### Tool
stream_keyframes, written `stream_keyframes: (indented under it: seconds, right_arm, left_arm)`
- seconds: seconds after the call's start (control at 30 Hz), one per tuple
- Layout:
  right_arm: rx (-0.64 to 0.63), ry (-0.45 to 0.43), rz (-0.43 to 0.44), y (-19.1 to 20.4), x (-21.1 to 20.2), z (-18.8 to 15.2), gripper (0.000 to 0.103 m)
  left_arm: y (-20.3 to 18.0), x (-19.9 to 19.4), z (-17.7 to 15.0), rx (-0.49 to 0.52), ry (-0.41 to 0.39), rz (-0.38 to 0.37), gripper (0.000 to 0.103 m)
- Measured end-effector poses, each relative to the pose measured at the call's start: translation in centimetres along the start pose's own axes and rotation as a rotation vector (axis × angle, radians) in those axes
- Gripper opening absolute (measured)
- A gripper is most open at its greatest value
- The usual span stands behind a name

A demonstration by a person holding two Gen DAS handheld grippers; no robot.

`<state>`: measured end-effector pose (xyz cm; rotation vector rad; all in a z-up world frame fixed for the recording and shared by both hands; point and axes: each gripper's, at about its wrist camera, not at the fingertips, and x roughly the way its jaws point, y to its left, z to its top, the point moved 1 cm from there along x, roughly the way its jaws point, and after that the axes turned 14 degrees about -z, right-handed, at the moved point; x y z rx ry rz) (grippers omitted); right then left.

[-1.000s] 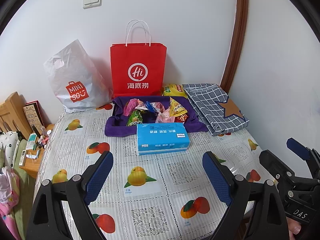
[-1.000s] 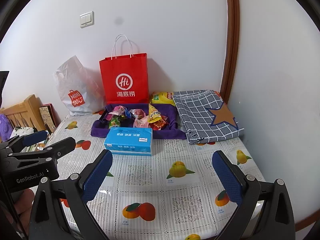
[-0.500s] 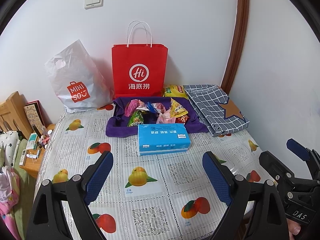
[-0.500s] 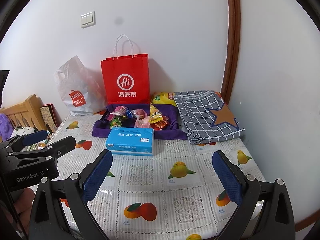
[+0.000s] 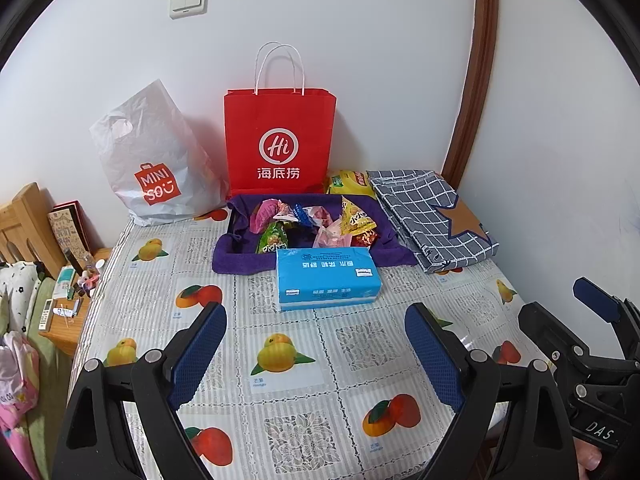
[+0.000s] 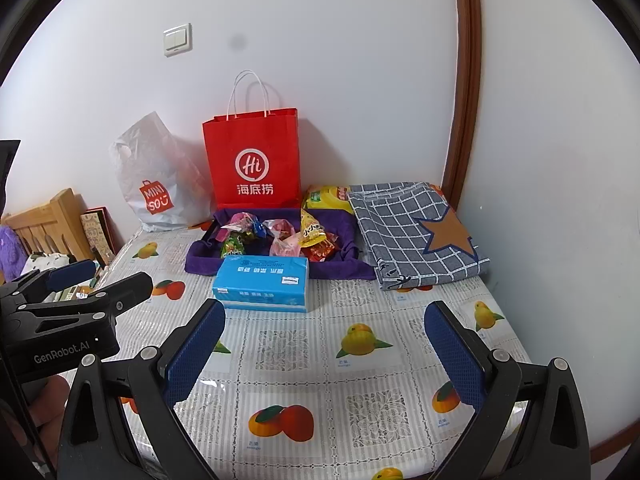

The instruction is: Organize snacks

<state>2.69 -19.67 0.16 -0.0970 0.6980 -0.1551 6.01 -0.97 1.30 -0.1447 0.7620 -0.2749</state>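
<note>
Several crinkly snack packets (image 5: 312,226), soft purple fabric tray (image 5: 236,258), boxy blue tissue pack (image 5: 326,278)

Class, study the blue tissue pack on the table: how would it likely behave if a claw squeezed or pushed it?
The blue tissue pack looks soft-wrapped, so it would probably dent under a squeeze. It lies flat and broad on the tablecloth, so it would likely slide, not tip or roll. Probably light for its size.

Colourful snack packets (image 5: 316,224) lie jumbled in a shallow purple fabric tray (image 5: 236,256) at the table's far side; a yellow packet (image 5: 348,182) sits behind it.
</note>
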Motion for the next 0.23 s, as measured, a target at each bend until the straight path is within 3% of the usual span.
stream_keyframes:
  seconds: [0.23]
  right_arm:
    - [-0.007, -0.004, 0.004, -0.01, -0.06, 0.12, 0.099]
  left_arm:
    - [0.15, -0.13, 0.08, 0.001, -0.004, 0.006, 0.091]
